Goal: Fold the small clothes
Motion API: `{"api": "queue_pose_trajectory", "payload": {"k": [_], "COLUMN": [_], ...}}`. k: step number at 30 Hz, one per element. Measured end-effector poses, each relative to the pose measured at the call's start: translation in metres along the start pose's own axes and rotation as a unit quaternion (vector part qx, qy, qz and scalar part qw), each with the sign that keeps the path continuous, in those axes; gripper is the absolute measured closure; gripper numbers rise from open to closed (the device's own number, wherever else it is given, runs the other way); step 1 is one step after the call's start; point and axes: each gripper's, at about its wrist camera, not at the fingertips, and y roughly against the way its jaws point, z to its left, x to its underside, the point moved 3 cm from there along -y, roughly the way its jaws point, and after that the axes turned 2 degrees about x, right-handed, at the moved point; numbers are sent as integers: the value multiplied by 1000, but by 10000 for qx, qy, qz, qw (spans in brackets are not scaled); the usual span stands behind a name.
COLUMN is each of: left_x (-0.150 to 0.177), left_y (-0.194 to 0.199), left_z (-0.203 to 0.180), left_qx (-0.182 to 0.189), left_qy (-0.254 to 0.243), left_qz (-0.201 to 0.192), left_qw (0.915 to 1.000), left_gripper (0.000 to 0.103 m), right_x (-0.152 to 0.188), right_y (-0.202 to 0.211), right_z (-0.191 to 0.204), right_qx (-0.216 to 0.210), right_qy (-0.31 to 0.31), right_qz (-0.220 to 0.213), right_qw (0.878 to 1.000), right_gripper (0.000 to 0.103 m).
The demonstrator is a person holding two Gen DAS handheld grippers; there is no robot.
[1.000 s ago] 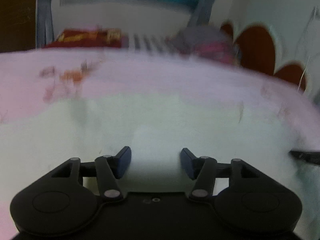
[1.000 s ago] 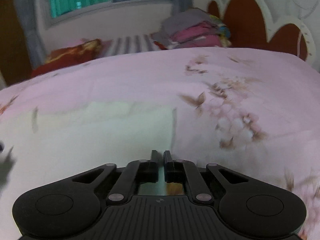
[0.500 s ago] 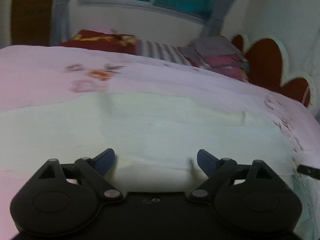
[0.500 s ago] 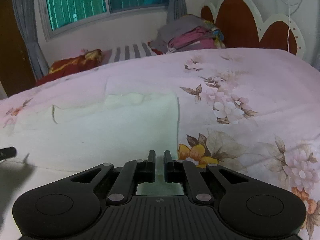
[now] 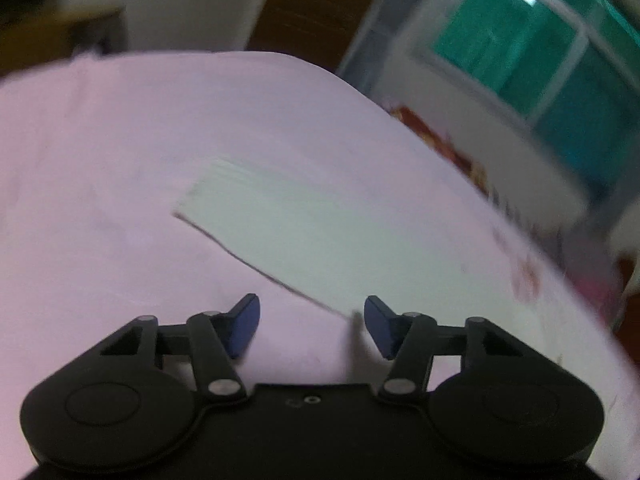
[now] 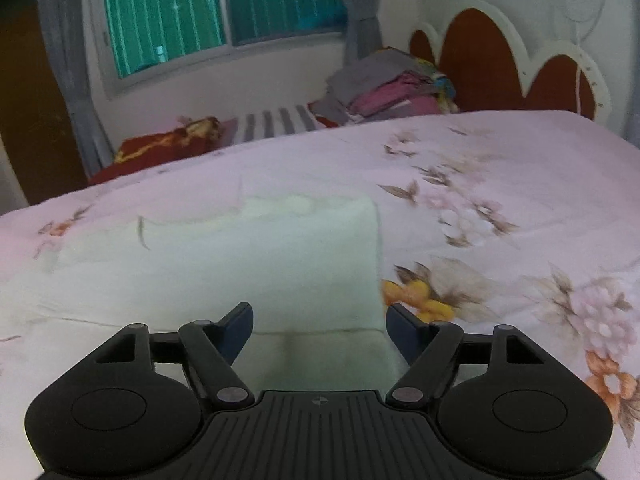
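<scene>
Lying flat on the pink floral bedspread (image 6: 500, 168): a pale, whitish cloth (image 6: 280, 264), folded over itself, with a straight right edge running down toward the right gripper (image 6: 319, 322) and a fold line crossing just ahead of its fingertips. Hovering above the cloth's near right corner, jaws standing well apart after just opening, nothing pinched between the pads, cloth visible beneath the gap. Open bedspread to the right of that edge, printed with flowers, free of other items up to the scalloped headboard (image 6: 500, 60). Farther back, near the window (image 6: 208, 12): a stack of folded clothes (image 6: 392, 88), a striped pillow (image 6: 276, 120) and a red cushion (image 6: 160, 148), all well apart from the cloth.

Seen from the left wrist, blurred and tilted: the same cloth (image 5: 320, 236) as a pale slanted strip, its near edge running diagonally down to a corner just beside the right fingertip of the left gripper (image 5: 312, 326). Jaws about half open after just closing from wider, gripping nothing, only plain pink bedspread (image 5: 120, 200) between them. Broad bare bedding to the left, ending at the bed's rounded far edge.
</scene>
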Motion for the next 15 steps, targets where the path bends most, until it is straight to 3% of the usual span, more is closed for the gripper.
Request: {"api": "queue_pose_trajectory", "payload": {"k": [4,6,7,8,11,15], "left_x": [-17,-23,-26,-28,-32,-32], "left_y": [-15,-23,-29,-34,-34,-34], "left_z": [21,24,26,26,13,-40], "left_qx": [407,424,391,356,416,853], "left_qy": [967,1183,1262,1321,1281,781], "left_qz": [-223,-273,-255,-231,-322,-301], "left_qw": [9942,9917,9909,9903,9904,9928], "left_gripper": [54,71,91,101,100,100], "right_x": [-7,-9,-10,-11,-13,-15], "right_y": [-6,-7,-7,-7,-7,-10], "right_z": [18,23,25,26,26,15], "right_qx": [39,-23,-40,-46,-46,3], "right_qy": [59,-54,-87,-98,-53,-156], "right_qz": [49,53,63,57,44,64], "right_qw": [10000,10000,9999,9999,10000,9999], "right_gripper": [37,37,37,37,37,37]}}
